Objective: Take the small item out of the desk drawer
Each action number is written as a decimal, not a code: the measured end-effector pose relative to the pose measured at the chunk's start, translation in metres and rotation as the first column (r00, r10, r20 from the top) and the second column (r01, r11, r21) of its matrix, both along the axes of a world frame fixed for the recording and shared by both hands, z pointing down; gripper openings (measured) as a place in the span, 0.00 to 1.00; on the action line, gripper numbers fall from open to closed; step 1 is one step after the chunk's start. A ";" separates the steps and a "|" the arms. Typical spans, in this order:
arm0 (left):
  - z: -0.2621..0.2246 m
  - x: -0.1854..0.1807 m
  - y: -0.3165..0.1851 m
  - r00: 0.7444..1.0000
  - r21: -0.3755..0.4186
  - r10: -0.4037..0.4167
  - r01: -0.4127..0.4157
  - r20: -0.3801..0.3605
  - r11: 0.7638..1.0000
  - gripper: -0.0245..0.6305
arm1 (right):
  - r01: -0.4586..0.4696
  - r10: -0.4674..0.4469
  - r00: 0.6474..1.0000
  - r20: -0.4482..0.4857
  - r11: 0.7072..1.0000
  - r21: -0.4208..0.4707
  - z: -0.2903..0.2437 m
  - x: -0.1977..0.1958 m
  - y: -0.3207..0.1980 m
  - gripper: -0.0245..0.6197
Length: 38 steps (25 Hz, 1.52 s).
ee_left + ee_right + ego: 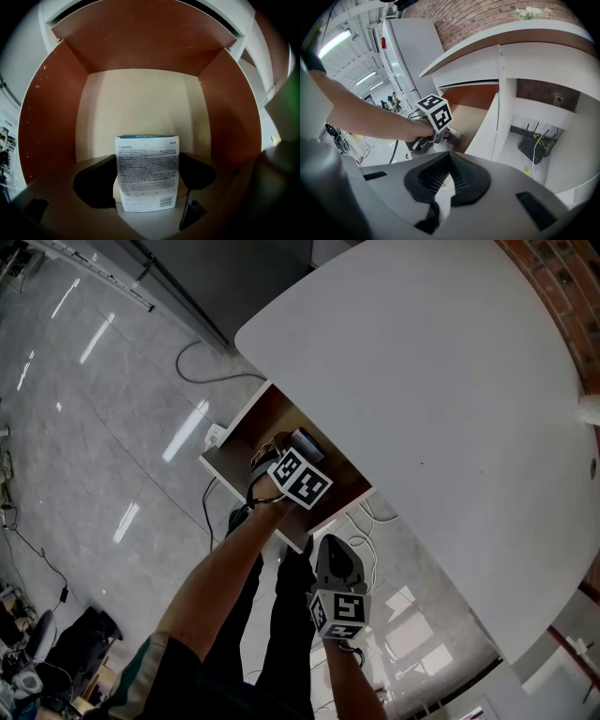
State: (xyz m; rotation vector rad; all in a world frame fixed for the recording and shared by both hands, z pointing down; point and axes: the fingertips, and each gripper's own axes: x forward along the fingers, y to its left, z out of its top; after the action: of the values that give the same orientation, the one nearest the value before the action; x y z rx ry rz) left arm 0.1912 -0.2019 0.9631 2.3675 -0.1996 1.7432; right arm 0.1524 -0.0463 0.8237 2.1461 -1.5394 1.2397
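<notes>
Far left: glossy grey floor [84, 427], crossed by a looping black cable [202, 371]. Next to that, the open desk drawer [246, 427], brown-walled and pale-bottomed, projecting from under the white desk top [441, 381].

Reaching into the drawer, the left gripper [148, 180], clamped on a small box [147, 164]. Spread only box-wide, with a dark pad [93, 185] against each narrow side. Printed white face of the box turned to the gripper's camera. Long axis running up the left gripper view, in line with the jaws. Blue-banded end farthest off, pointing toward the drawer's back wall. Impossible to tell whether lying flat or standing on end. Placed midway between the two brown side walls and clear of both.

Further right, outside the drawer and near its front edge, the right gripper [448, 161]. Clenched, ribbed pads meeting, with nothing between them and nothing touched.

Beyond, under the desk, a black router [532, 147] with cables.
</notes>
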 end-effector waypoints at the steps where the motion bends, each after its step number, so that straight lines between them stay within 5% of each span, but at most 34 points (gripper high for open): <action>1: -0.001 0.000 0.001 1.000 -0.004 -0.001 0.001 -0.002 1.000 0.69 | 0.001 -0.001 1.000 0.000 1.000 0.000 -0.001 0.000 0.000 0.07; 25: -0.114 -0.006 -0.005 0.973 0.106 0.036 -0.012 -0.229 0.994 0.66 | 0.032 -0.029 0.998 -0.057 0.999 0.040 -0.055 0.002 -0.014 0.07; 38: -0.204 -0.041 0.004 0.950 0.123 0.034 0.005 -0.312 0.992 0.64 | 0.051 -0.043 0.993 -0.111 0.996 0.074 -0.121 0.000 -0.028 0.07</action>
State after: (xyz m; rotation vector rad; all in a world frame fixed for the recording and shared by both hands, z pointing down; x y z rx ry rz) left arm 0.1504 -0.1982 0.7588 2.6985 -0.2476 1.3672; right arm 0.1523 -0.0738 0.7027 2.1721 -1.6061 1.0459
